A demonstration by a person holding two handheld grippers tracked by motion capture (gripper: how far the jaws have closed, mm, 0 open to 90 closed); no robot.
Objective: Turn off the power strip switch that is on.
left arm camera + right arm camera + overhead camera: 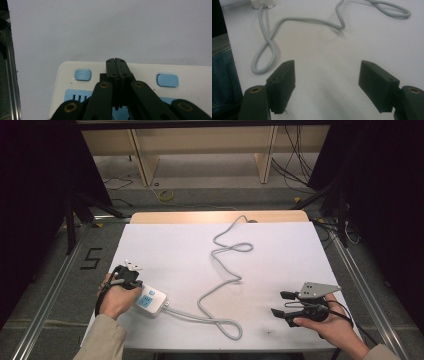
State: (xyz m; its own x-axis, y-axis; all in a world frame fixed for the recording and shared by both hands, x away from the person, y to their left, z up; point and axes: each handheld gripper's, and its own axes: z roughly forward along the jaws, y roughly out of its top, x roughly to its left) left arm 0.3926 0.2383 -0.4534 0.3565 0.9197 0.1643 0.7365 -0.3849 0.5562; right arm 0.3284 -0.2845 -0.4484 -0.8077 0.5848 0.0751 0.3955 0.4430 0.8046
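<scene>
One power strip [150,301], one cable [220,270], two grippers.

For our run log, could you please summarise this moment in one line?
left gripper: shut, over power strip | right gripper: open, empty | cable: looped on table

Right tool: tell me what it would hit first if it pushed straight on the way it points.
Probably the grey cable. The right tool is open over bare white table, and the cable's loops cross ahead, before the power strip. Depth is hard to judge.
</scene>
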